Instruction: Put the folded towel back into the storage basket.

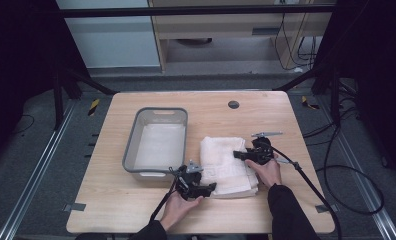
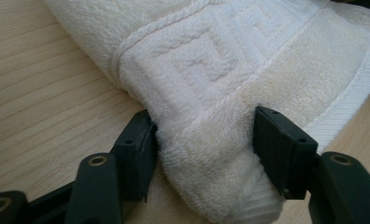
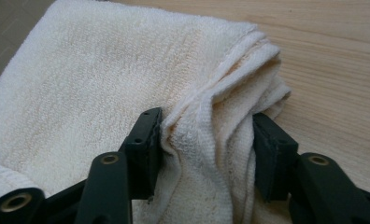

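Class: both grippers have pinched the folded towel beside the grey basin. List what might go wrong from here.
1. The left gripper bunches only a corner of the towel; lifting may let the folds fall open.
2. The right gripper grips several loose layers at an edge; an inner layer could slip out.
3. The basin sits close on the left; a sagging towel may catch its rim or nudge it across the table.
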